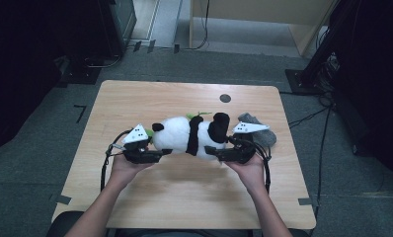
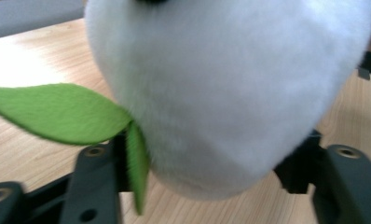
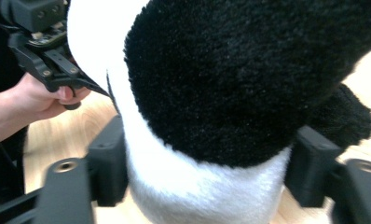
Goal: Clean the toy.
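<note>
Forearms, high view: we see both coming in from the bottom edge, each hand holding a gripper above the wooden table (image 1: 184, 197).
Left gripper (image 1: 161, 153), high view: we find it at the white end of the panda plush (image 1: 192, 136), jaws pointing inward.
Right gripper (image 1: 215, 153), high view: it meets the panda plush at the black-and-white end, facing the left gripper.
Panda plush, high view: it lies lengthwise between the two grippers, over the middle of the table.
Grey cloth (image 1: 257, 129), high view: we spot it on the table just beyond the right gripper.
Left gripper view: white fur of the panda plush (image 2: 230, 88) sits between the jaws, which press it on both sides; a green felt leaf (image 2: 58, 112) sticks out beside one jaw.
Right gripper view: the jaws clamp the panda plush (image 3: 239, 79) where black fur meets white; farther off we see the other hand (image 3: 32, 100) with its gripper.
</note>
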